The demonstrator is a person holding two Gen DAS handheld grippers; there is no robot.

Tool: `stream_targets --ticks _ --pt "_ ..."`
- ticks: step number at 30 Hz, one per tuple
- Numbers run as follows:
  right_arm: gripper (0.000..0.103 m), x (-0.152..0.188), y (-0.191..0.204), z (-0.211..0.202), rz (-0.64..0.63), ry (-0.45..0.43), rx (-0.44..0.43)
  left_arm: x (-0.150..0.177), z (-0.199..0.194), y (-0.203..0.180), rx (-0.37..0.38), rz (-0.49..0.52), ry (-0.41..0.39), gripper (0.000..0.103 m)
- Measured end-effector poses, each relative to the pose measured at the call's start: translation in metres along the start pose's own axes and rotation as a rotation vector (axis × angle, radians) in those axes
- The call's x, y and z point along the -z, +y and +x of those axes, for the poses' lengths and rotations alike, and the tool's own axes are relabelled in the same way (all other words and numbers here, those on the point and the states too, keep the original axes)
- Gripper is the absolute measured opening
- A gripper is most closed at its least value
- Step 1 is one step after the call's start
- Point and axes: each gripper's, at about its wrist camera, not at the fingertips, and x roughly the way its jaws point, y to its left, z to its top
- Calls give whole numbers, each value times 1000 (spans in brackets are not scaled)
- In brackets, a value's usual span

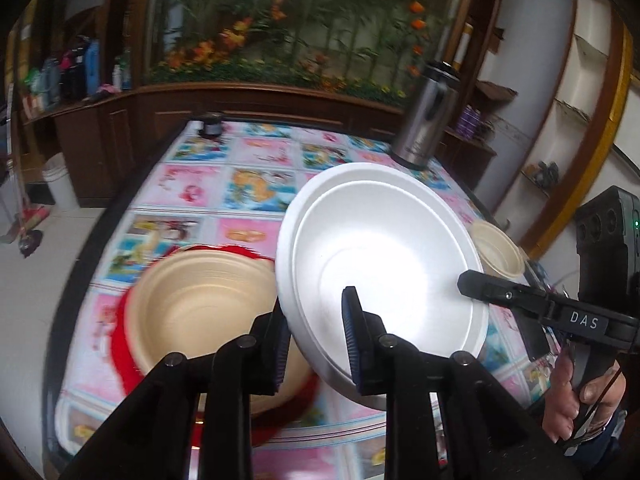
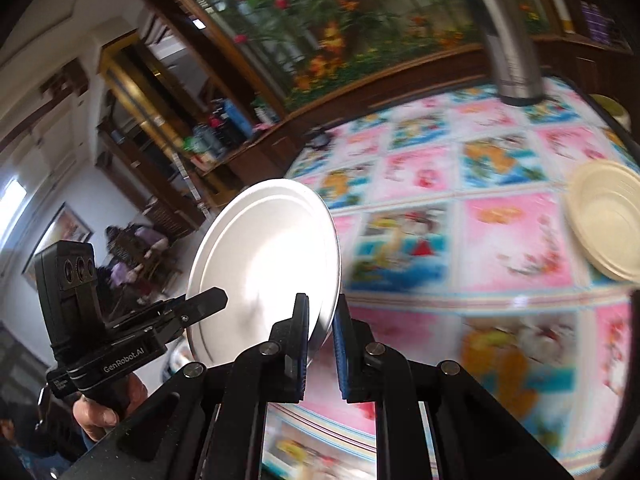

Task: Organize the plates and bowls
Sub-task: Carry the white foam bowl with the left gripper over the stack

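Observation:
A white plate [image 1: 380, 256] hangs tilted above the table, gripped at two opposite rims. In the left wrist view my left gripper [image 1: 316, 304] is shut on its near lower rim, and my right gripper [image 1: 468, 282] reaches in from the right, clamped on the far rim. In the right wrist view my right gripper [image 2: 320, 304] pinches the white plate [image 2: 264, 264] at its edge, and my left gripper [image 2: 216, 296] bites the opposite side. Below left, a beige bowl [image 1: 200, 296] rests on a red plate [image 1: 124, 344]. A smaller beige bowl [image 1: 500, 252] stands to the right.
The table [image 1: 248, 152] has a pink and blue picture cloth. A steel flask [image 1: 428, 120] stands at its far right and a small dark jar [image 1: 210, 124] at the far edge. A white bucket [image 1: 60, 184] is on the floor at left. Wooden cabinets line the back.

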Motion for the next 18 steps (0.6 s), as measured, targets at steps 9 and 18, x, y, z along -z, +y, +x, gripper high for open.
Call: stream_targets --ticks 9,18 --pt "13 11 64 80 -72 132 -95 19 -14 84 -121 -138 -2 24" --pt "13 10 71 95 -77 153 -60 19 -6 90 -77 -162 3 24"
